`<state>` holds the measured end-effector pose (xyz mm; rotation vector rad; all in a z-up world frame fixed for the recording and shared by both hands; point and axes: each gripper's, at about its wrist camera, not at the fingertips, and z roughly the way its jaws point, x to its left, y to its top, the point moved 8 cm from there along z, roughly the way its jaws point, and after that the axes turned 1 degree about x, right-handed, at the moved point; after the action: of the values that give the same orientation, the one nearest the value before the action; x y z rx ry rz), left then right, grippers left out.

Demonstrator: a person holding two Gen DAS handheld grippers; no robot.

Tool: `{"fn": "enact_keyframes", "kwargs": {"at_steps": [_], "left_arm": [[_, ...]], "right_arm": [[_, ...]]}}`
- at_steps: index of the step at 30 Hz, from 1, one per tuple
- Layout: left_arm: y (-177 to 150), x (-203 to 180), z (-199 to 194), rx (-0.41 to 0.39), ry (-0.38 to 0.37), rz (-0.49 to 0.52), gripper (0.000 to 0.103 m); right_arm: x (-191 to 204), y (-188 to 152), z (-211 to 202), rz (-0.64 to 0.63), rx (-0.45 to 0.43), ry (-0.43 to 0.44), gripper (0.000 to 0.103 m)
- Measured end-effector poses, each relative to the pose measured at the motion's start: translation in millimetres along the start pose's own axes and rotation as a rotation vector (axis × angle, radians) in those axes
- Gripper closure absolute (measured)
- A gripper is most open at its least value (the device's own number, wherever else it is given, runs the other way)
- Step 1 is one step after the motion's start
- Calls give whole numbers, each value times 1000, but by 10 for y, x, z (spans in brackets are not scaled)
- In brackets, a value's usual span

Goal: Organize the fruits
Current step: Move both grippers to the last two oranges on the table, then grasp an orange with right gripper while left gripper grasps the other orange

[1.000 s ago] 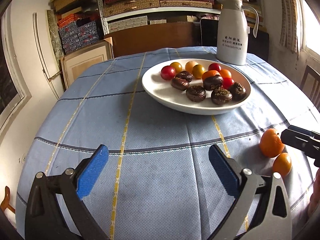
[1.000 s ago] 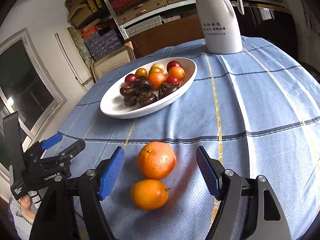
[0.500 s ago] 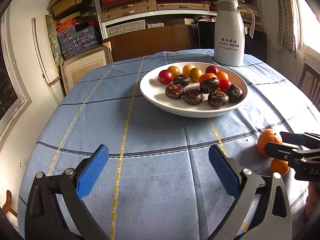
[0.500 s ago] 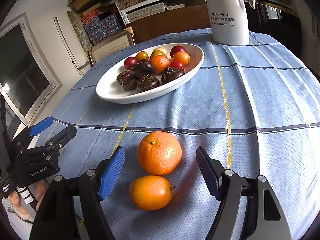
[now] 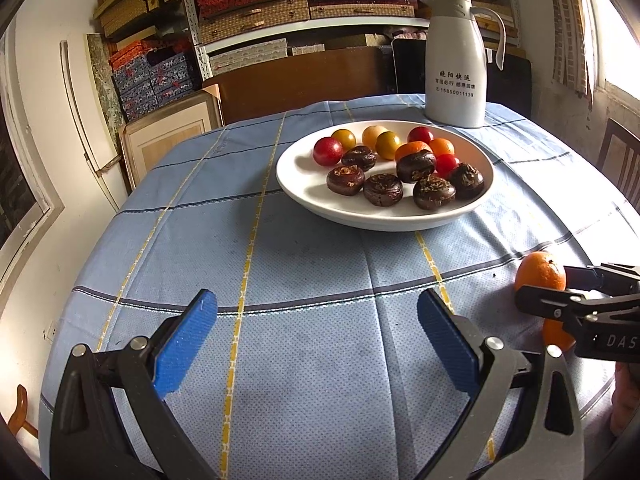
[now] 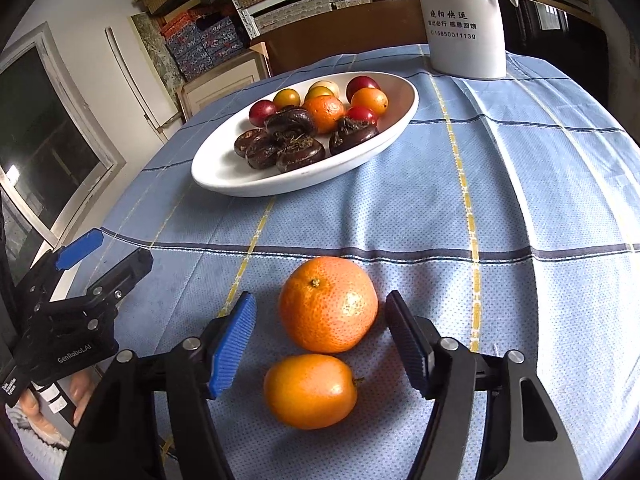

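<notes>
Right wrist view shows the blue checked tablecloth (image 6: 520, 184) spread over the table, with a white jug (image 6: 464, 20) at the far edge and a white plate (image 6: 216, 176) of small red, yellow and dark fruits nearer the middle. Two fruits lie loose on the cloth well short of the plate: a mandarin (image 6: 328, 304) and, just beside it on the near side, a smaller oval orange fruit (image 6: 310, 390).

The right gripper (image 6: 320, 332) has its jaws either side of the mandarin; they have just been closing, but a gap shows on both sides, so nothing is gripped yet. The left gripper (image 5: 316, 340) hangs open over bare cloth.

I judge the mandarin light, with a soft skin that gives and bruises under a hard squeeze; its round sides are best taken across the widest part.

In the left wrist view the right gripper hides most of the oval fruit, and the mandarin's underside is unseen.
</notes>
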<state>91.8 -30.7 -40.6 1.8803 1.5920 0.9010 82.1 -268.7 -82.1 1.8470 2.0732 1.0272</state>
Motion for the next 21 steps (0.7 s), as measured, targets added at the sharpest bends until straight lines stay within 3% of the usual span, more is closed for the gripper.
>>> {"fn": "enact_keyframes", "kwargs": {"at_steps": [5,13,21], "left_arm": [[-4,-3,-4,0,1,4,5],[0,-8,-2,1,1,5,5],[-28,-19,10,3,1,19,5]], "right_arm": [[-43,7,2,28,-2,11,55],[-89,23,-23,64,-18,31,56],[-226,133,-213,107,-128,6,56]]}}
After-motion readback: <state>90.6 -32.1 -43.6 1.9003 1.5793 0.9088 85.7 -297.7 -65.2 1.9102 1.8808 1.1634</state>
